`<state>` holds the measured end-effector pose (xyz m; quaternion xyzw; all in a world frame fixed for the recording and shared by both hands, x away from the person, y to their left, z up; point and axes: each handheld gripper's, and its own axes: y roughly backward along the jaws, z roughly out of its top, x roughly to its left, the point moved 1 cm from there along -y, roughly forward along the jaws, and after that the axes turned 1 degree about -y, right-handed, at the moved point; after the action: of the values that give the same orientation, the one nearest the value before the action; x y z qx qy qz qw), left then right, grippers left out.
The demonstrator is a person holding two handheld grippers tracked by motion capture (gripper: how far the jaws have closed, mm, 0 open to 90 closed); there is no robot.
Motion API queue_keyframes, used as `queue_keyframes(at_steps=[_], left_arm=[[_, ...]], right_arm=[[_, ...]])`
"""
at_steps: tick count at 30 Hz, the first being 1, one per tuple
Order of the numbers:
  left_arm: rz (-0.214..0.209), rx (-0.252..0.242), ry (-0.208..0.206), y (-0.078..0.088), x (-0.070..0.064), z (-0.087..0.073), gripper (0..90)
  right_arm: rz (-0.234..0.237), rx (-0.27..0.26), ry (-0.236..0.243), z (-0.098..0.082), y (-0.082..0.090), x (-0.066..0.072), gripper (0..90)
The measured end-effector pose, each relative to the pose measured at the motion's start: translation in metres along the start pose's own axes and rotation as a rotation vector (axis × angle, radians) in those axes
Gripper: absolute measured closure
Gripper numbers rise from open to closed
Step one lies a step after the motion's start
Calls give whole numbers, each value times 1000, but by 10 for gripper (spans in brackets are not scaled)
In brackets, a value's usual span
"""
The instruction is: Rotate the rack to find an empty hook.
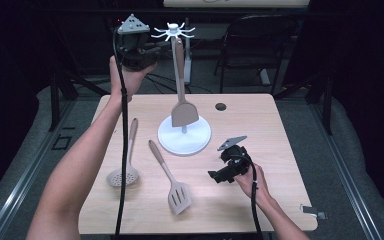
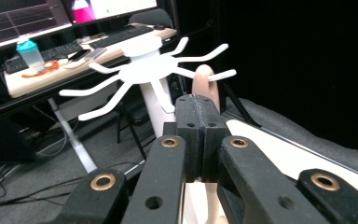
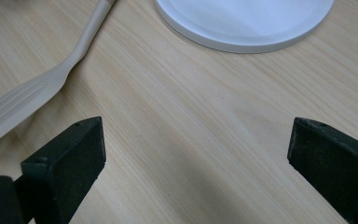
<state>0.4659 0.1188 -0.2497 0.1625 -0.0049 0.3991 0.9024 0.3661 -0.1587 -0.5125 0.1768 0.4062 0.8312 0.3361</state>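
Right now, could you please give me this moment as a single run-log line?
left tool: shut, at rack top | solid turner: hanging | right tool: open, above table | skimmer, slotted turner: on table

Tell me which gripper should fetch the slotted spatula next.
Right. The right gripper sits low on the table, jaws open, close to the slotted spatula. The left gripper is shut, up beside the rack's hooks.

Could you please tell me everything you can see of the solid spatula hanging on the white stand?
The solid spatula is beige, matte and plastic-looking, with a long slim handle widening into a flat, unslotted blade. It hangs upright, blade down, its looped handle top over one hook of the white stand. The blade hangs just above the stand's round base. The left gripper, jaws shut, is beside the handle top; contact is unclear.
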Motion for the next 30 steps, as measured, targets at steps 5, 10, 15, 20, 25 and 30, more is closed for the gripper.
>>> queue_keyframes(at_steps=[5, 10, 15, 20, 25, 30], left_arm=[[12, -3, 16, 0, 5, -2, 900], [23, -4, 25, 0, 9, -3, 900], [32, -1, 34, 0, 12, -3, 900], [41, 2, 47, -2, 15, -2, 900], [47, 5, 51, -3, 17, -1, 900], [53, 11, 56, -6, 19, -1, 900]], right_arm=[[-1, 1, -2, 0, 0, 0, 39], [-3, 6, 5, 0, 0, 0, 39], [3, -7, -6, 0, -1, 1, 40], [5, -9, -1, 0, -2, 1, 42], [1, -9, -1, 0, -2, 1, 44], [3, -6, -1, 0, -2, 1, 44]])
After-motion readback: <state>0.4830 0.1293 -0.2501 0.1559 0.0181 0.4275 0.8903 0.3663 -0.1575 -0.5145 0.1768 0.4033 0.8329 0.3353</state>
